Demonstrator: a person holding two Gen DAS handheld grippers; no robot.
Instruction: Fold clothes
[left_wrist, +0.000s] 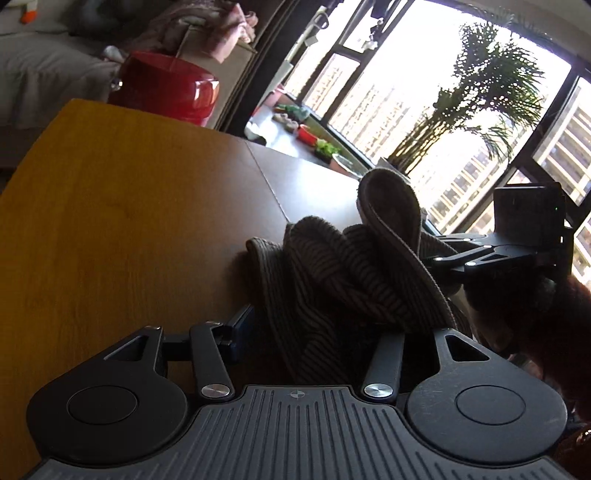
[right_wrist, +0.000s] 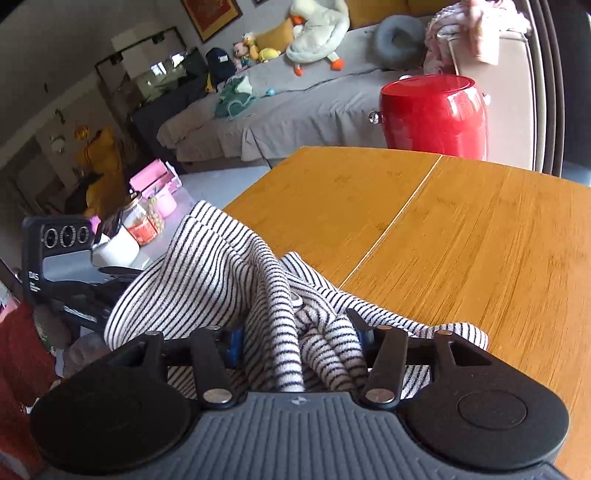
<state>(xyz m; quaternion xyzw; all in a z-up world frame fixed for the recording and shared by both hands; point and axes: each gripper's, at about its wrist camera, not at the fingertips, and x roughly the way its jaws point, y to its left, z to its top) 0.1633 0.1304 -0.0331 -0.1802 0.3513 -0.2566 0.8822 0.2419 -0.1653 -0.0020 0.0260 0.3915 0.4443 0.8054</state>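
Note:
A black-and-white striped garment (right_wrist: 221, 273) is bunched up between both grippers over the wooden table (right_wrist: 461, 240). My right gripper (right_wrist: 299, 343) is shut on a thick wad of it, with cloth spilling over both fingers. In the left wrist view the same garment (left_wrist: 340, 266) looks dark against the window light, and my left gripper (left_wrist: 314, 332) is shut on a bunch of it. The right gripper's body (left_wrist: 517, 236) shows at the far side of the cloth there, and the left gripper's body (right_wrist: 62, 266) shows at the left in the right wrist view.
The table (left_wrist: 129, 221) has a seam across it. A red drum stool (right_wrist: 434, 114) stands beyond its far edge, by a grey sofa (right_wrist: 295, 110) with plush toys. Jars and a pink box (right_wrist: 147, 218) sit on a low surface at the left. A potted palm (left_wrist: 476, 110) stands by the window.

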